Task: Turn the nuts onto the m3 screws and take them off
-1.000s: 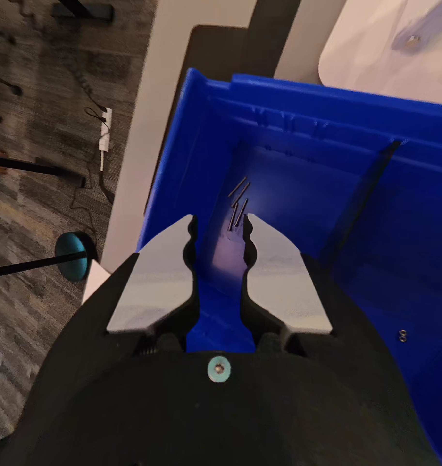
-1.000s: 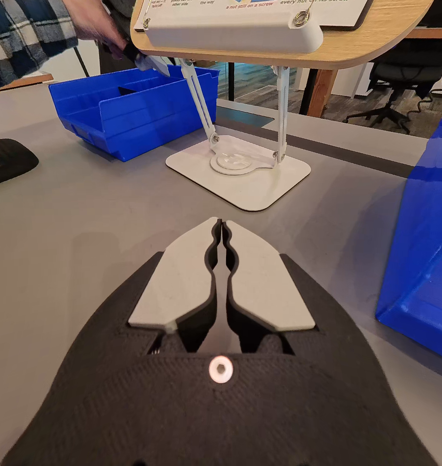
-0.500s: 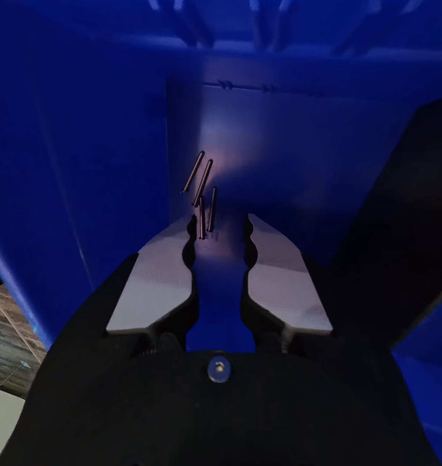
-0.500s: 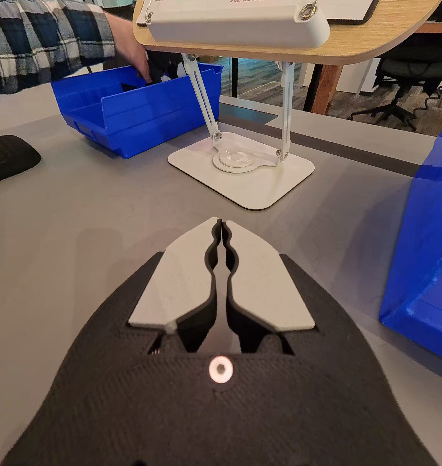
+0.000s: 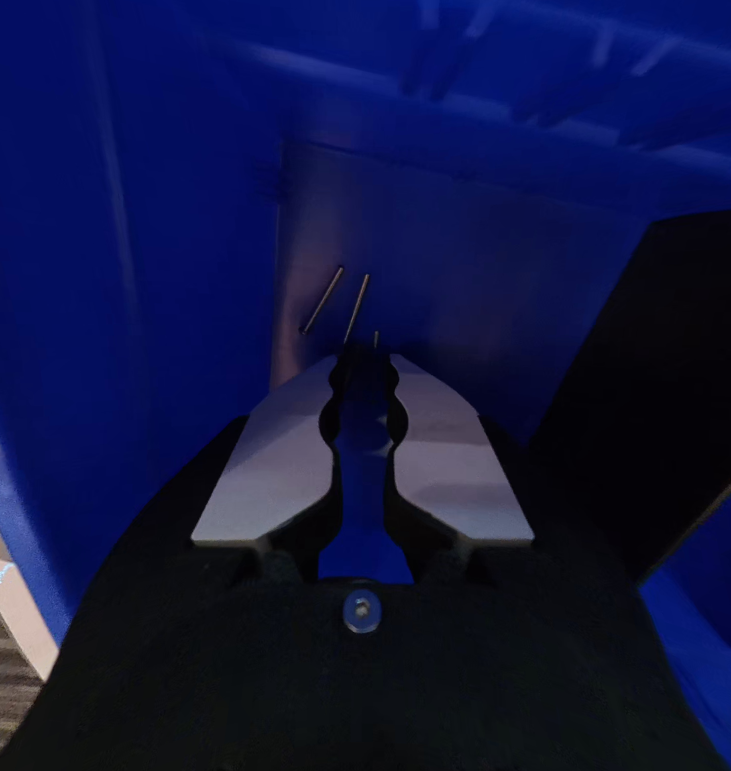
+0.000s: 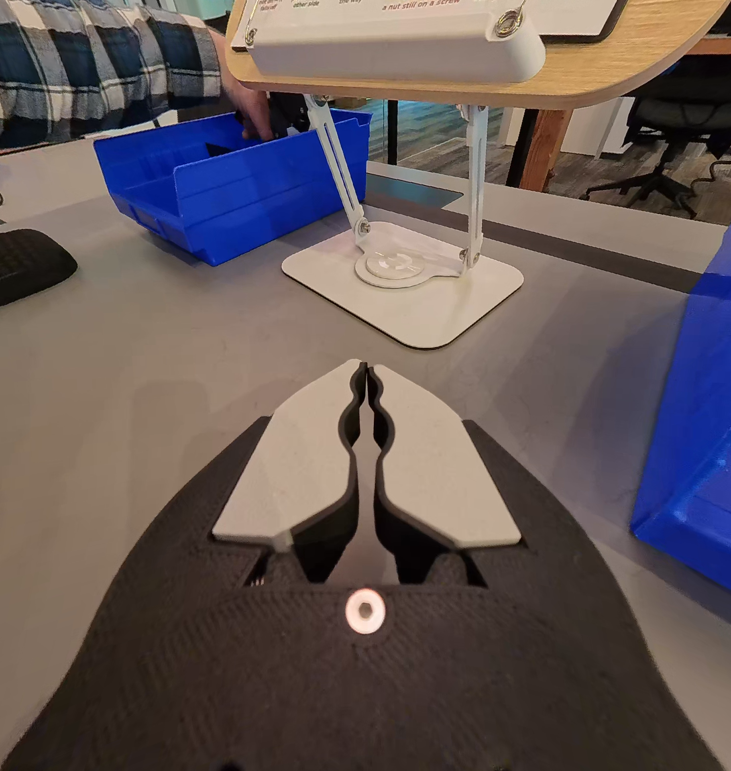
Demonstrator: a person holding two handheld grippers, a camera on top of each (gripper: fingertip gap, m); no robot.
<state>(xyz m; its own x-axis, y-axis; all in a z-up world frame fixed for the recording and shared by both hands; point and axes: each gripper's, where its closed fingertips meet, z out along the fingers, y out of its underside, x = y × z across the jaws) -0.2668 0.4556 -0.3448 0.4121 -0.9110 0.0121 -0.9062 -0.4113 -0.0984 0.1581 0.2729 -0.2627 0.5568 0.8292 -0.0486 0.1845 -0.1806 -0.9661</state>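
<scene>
– Left wrist view: where is the left claw (image 5: 363, 354)?

– Deep inside the blue plastic bin (image 5: 146, 208), beside its black divider panel (image 5: 647, 375). Its fingers have drawn closer than half a second ago, yet a narrow gap remains. Thin dark metal pins lie on the bin floor: one (image 5: 321, 300) clear to the left, one (image 5: 356, 308) running down into the gap, a short tip (image 5: 376, 337) poking out just above it. I see no pad pressing on any pin.

– Right wrist view?

– No change. The right claw (image 6: 365, 369) stays closed, tips meeting with nothing between them, low over the grey counter (image 6: 146, 375), near the flat white stand base (image 6: 418, 308). Beyond, a hand (image 6: 251, 112) in a plaid sleeve (image 6: 84, 71) reaches into the bin
</scene>
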